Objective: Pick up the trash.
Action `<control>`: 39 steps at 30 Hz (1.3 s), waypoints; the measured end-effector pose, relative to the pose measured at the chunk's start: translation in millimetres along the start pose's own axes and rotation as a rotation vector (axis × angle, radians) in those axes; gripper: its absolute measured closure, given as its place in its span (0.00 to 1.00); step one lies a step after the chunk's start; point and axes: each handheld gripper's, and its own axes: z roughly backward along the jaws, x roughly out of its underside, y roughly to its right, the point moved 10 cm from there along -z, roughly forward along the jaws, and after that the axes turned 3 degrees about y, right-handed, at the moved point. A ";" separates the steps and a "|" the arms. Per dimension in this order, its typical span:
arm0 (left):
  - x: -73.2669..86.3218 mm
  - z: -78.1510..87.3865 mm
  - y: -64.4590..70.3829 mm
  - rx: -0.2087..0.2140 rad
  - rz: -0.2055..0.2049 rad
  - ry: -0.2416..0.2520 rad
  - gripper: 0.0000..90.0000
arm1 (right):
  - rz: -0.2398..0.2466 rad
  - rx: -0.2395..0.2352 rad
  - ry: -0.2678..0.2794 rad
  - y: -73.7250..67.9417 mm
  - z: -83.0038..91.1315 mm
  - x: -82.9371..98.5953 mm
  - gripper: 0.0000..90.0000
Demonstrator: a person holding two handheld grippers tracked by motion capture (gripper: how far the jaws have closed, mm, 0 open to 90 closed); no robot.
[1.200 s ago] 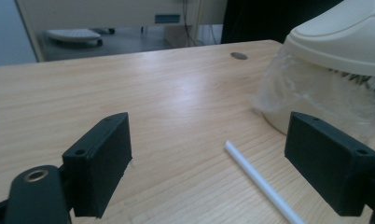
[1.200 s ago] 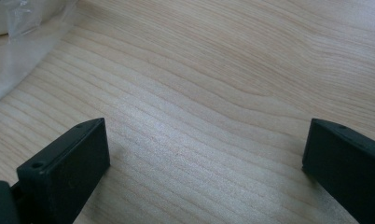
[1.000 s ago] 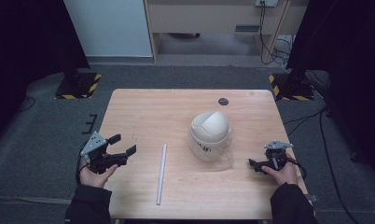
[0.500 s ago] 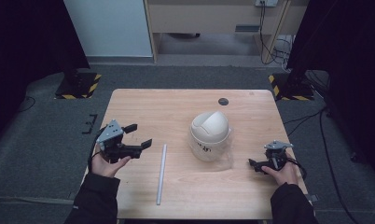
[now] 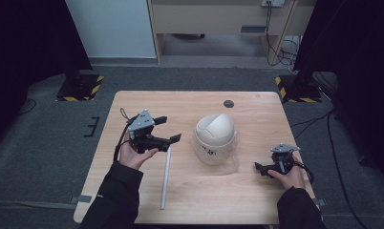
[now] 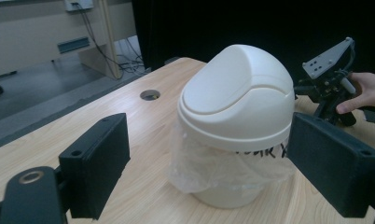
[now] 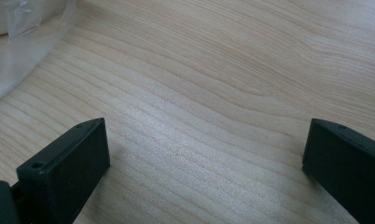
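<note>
Reaching toward the little bin [image 6: 234, 100], I had moved my left gripper [image 5: 168, 129] in from the table's edge, so the bin sat straight ahead between my wide-open jaws, not yet touched. My right gripper [image 5: 261, 168] rested low, jaws spread over bare wood. The wooden table [image 5: 199, 200] stood on grey carpet [image 5: 47, 157] in a dark room.

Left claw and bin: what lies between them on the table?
Nothing: in the high view, bare table separates the open left claw from the bin. The rod lies below the claw.
</note>
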 end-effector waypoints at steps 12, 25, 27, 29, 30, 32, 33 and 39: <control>2.5 -47.4 22.0 0.095 -0.006 -0.032 0.14 | 0.000 0.000 0.000 0.0 0.0 0.0 0.01; 8.6 -89.3 45.5 0.190 -0.022 -0.079 0.13 | 0.000 0.000 0.000 0.0 0.0 0.0 0.01; 10.8 -96.6 48.1 0.203 -0.018 -0.089 0.13 | 0.000 0.000 0.000 0.0 0.0 0.0 0.01; 13.6 -100.8 48.4 0.208 -0.012 -0.097 0.13 | 0.000 0.000 0.000 0.0 0.0 0.0 0.01; 13.6 -100.8 48.4 0.208 -0.012 -0.097 0.13 | 0.000 0.000 0.000 0.0 0.0 0.0 0.01; 14.5 -105.4 47.4 0.212 0.002 -0.098 0.12 | 0.000 0.000 0.000 0.0 0.0 0.0 0.01; 14.7 -106.7 47.0 0.213 0.004 -0.102 0.12 | 0.000 0.000 0.000 0.0 0.0 0.0 0.01; 17.3 -115.2 44.6 0.205 0.016 -0.130 0.09 | 0.000 0.000 0.000 0.0 0.0 0.0 0.01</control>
